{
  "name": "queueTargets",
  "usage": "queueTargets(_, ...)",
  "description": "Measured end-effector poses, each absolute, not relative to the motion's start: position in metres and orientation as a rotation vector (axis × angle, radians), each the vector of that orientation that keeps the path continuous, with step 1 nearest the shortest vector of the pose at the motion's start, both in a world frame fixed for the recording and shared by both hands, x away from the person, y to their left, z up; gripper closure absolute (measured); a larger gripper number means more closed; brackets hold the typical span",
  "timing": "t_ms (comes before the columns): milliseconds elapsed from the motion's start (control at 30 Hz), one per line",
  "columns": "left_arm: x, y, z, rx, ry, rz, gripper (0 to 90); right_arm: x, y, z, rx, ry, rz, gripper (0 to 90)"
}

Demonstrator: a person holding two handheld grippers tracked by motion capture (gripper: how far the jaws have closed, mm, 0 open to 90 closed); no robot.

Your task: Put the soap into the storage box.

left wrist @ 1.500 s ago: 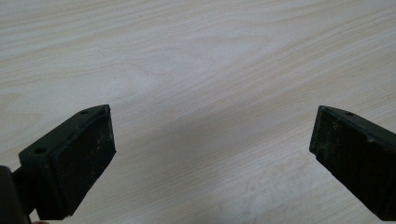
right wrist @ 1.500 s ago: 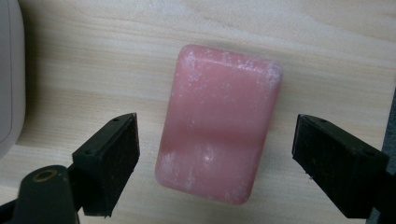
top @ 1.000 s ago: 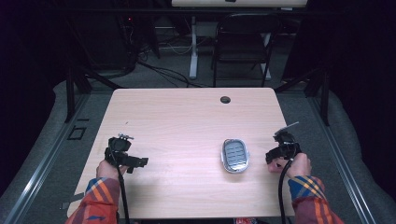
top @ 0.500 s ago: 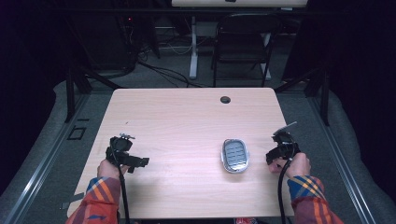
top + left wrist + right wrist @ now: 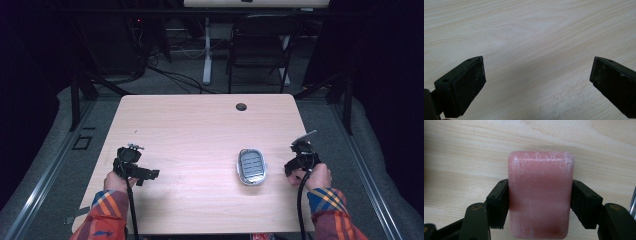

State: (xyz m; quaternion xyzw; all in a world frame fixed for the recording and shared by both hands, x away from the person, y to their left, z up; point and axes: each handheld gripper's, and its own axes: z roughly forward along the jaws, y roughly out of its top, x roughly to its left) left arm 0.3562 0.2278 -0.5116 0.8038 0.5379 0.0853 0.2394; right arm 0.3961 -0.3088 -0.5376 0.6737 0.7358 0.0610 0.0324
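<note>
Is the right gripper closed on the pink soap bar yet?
Yes, shut: the right gripper has just been closing, and both black pads now press the sides of the pink rectangular soap bar.

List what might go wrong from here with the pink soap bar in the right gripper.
1. The right gripper has just closed on the pink soap bar, its fingers pressing only the two long sides; soap is slick, so it may slip out when lifted.
2. The soap dish sits loose on the table; a careless placement could push it aside.
</note>
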Motion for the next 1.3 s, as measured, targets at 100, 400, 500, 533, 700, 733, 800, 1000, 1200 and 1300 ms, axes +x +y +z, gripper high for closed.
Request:
queueTargets(100, 0.356, 0.227, -0.511, 2.201, 1.462, 0.236, 0.0, 0.396, -0.309, -0.537, 2.069, 2.264, 0.192, 36.9)
queueTargets(400, 0.356, 0.226, -0.512, 2.208, 1.446, 0.229, 0.0, 0.396, -0.311, -0.533, 2.053, 2.269, 0.209, 37.0)
queueTargets(500, 0.355, 0.227, -0.512, 2.211, 1.443, 0.231, 0.0, 0.395, -0.310, -0.529, 2.034, 2.270, 0.202, 37.0)
queueTargets(533, 0.355, 0.227, -0.512, 2.211, 1.445, 0.228, 0.0, 0.395, -0.309, -0.528, 2.037, 2.272, 0.214, 37.1)
queueTargets(700, 0.353, 0.227, -0.511, 2.215, 1.436, 0.243, 0.0, 0.395, -0.308, -0.525, 2.005, 2.310, 0.181, 37.1)
queueTargets(733, 0.353, 0.227, -0.511, 2.219, 1.430, 0.249, 0.0, 0.395, -0.306, -0.526, 2.008, 2.293, 0.201, 37.2)
queueTargets(800, 0.352, 0.228, -0.510, 2.215, 1.433, 0.251, 0.0, 0.395, -0.305, -0.523, 1.991, 2.315, 0.183, 37.2)
queueTargets(1000, 0.351, 0.229, -0.510, 2.204, 1.437, 0.258, 0.0, 0.395, -0.303, -0.521, 1.987, 2.323, 0.180, 37.3)
queueTargets(1200, 0.352, 0.228, -0.510, 2.210, 1.429, 0.254, 0.0, 0.394, -0.301, -0.514, 1.974, 2.322, 0.239, 37.3)
queueTargets(1300, 0.352, 0.229, -0.510, 2.211, 1.427, 0.255, 0.0, 0.394, -0.301, -0.512, 1.969, 2.326, 0.250, 37.3)
